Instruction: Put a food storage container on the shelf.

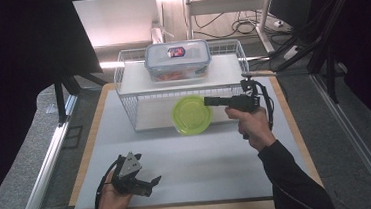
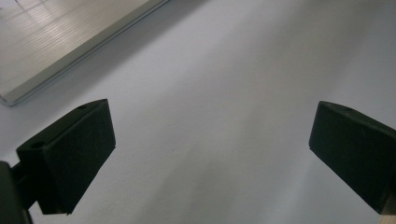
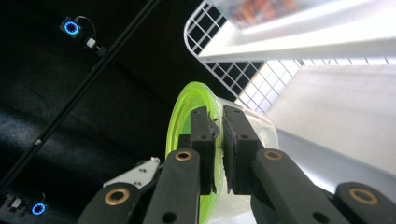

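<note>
White mat (image 1: pixel 203 158) on wood-edged table, dark room around. Right gripper (image 1: pixel 208 101), frame centre, jaws clamped on green-lidded container (image 1: pixel 192 114). Left gripper (image 1: pixel 152 181), lower left, jaws wide apart, holding nothing.

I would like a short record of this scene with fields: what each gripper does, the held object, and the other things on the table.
right gripper: shut on the rim of the green-lidded container, jaws pinching its edge
held object: green-lidded container, round, clear body, lifted in front of the rack's lower level
left gripper: open, holds nothing, low over the white mat near the front edge
wire rack: white, two levels, at the back of the mat
top shelf: clear lidded box with reddish contents
white mat: covers a wooden board
</note>
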Demonstrator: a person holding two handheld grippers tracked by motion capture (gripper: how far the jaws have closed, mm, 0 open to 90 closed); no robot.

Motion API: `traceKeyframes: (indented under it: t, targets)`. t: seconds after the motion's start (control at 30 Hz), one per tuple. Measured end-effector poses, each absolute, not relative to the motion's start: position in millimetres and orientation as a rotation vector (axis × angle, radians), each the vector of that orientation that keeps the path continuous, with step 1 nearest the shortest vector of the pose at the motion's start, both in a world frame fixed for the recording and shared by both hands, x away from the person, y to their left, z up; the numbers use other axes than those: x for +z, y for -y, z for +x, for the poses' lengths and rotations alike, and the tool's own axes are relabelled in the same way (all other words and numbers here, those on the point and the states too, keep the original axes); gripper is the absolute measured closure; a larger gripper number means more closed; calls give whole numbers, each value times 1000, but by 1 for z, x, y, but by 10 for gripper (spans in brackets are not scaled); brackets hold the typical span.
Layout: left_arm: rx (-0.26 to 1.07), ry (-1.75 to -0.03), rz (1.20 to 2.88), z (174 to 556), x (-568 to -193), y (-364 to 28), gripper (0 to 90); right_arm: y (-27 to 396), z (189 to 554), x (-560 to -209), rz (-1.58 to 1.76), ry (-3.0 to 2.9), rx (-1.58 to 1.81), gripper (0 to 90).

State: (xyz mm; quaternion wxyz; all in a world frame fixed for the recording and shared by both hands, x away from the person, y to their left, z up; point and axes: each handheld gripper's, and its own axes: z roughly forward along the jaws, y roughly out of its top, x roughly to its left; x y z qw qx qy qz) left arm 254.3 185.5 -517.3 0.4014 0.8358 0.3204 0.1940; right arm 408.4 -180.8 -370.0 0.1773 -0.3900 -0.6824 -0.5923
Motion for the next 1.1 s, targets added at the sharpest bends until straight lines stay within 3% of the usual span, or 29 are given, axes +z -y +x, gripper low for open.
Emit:
traceKeyframes:
  t: [1.1]
  targets:
    - [481, -806, 2095, 253, -516, -187, 6, 162, 470, -256, -1233, 1874, -1869, 839]
